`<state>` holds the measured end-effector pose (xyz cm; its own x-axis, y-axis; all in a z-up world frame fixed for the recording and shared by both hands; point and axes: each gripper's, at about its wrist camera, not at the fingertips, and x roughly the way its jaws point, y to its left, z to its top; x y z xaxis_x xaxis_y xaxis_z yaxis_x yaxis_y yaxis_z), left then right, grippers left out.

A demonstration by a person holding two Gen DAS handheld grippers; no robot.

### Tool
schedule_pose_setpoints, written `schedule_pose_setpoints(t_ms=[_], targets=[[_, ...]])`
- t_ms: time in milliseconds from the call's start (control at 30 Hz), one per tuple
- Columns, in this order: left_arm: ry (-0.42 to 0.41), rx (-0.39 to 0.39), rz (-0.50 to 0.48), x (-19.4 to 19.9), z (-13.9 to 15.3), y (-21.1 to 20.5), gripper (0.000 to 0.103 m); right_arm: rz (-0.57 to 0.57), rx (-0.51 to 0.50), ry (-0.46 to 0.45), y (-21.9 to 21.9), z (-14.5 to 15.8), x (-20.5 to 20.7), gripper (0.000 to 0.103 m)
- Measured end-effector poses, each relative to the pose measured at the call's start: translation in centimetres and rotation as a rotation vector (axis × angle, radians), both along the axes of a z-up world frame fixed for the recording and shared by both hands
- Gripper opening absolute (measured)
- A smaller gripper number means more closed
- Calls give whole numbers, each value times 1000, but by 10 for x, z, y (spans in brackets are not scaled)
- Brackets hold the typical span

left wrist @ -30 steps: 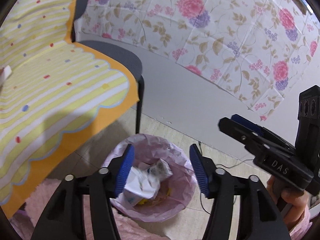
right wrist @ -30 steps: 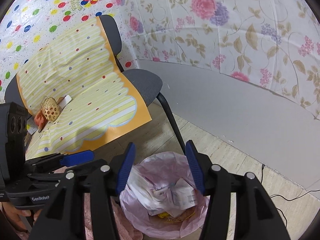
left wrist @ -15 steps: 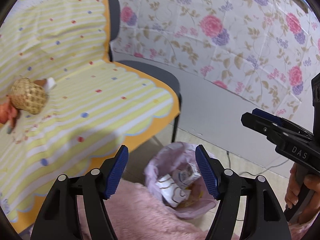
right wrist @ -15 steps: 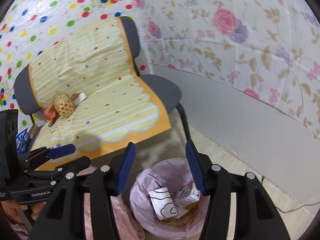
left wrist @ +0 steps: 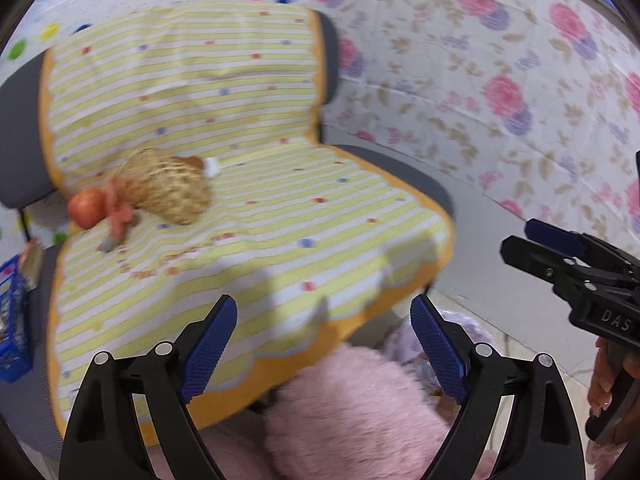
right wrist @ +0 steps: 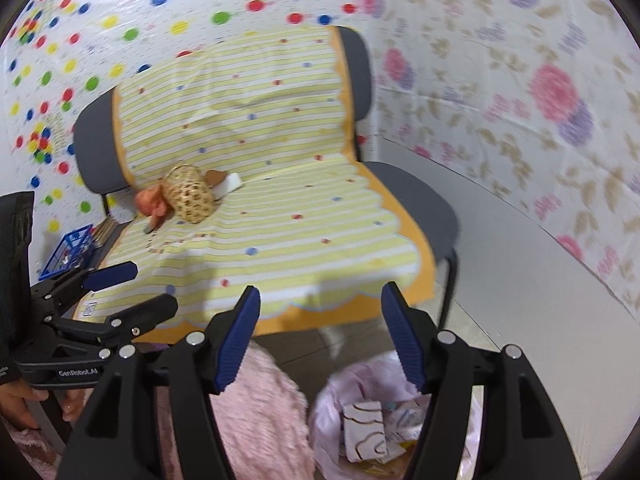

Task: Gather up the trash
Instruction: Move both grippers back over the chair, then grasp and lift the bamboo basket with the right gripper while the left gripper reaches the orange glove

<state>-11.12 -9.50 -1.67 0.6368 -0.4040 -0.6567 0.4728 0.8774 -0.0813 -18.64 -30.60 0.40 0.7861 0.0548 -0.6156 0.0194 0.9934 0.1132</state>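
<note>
Plainly, both pairs of jaws are opening and nothing sits between them: the left gripper (left wrist: 324, 354) has its blue pads spread wide, and the right gripper (right wrist: 318, 338) stands at a more moderate gap. Below and just right of the right jaws a bin with a pink liner (right wrist: 348, 390) stands on the floor, and in it lie crumpled wrappers (right wrist: 366, 430), one white with a brown swirl. From the left wrist view only an edge of that liner shows, just beyond the right-hand pad, behind a pink fluffy cloth (left wrist: 352, 408) that fills the space under the jaws. Ahead of both pairs, well apart from them, stands a grey chair (right wrist: 416, 204) draped in a yellow striped cover (right wrist: 280, 216) with an orange border. On the seat, far beyond and left of the jaws, a woven straw ball (right wrist: 188, 198) rests against an orange-red fruit (left wrist: 86, 208) and some orange scraps, with a small white piece (right wrist: 230, 182) touching its other side. A blue basket (right wrist: 68, 250) sits left of the chair, past the left jaws.
</note>
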Motion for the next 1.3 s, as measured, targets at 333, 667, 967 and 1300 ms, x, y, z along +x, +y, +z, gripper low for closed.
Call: schedule_pose_setpoints(t_ms=[333, 667, 967, 1300], targets=[[-1, 32, 196, 35, 5, 73, 88, 142, 9, 18, 47, -3, 65, 65], [12, 34, 399, 77, 5, 131, 88, 271, 17, 30, 93, -8, 135, 65], [59, 45, 456, 121, -14, 151, 88, 403, 0, 62, 137, -22, 201, 67], [79, 71, 470, 157, -28, 159, 88, 456, -68, 83, 175, -44, 264, 78]])
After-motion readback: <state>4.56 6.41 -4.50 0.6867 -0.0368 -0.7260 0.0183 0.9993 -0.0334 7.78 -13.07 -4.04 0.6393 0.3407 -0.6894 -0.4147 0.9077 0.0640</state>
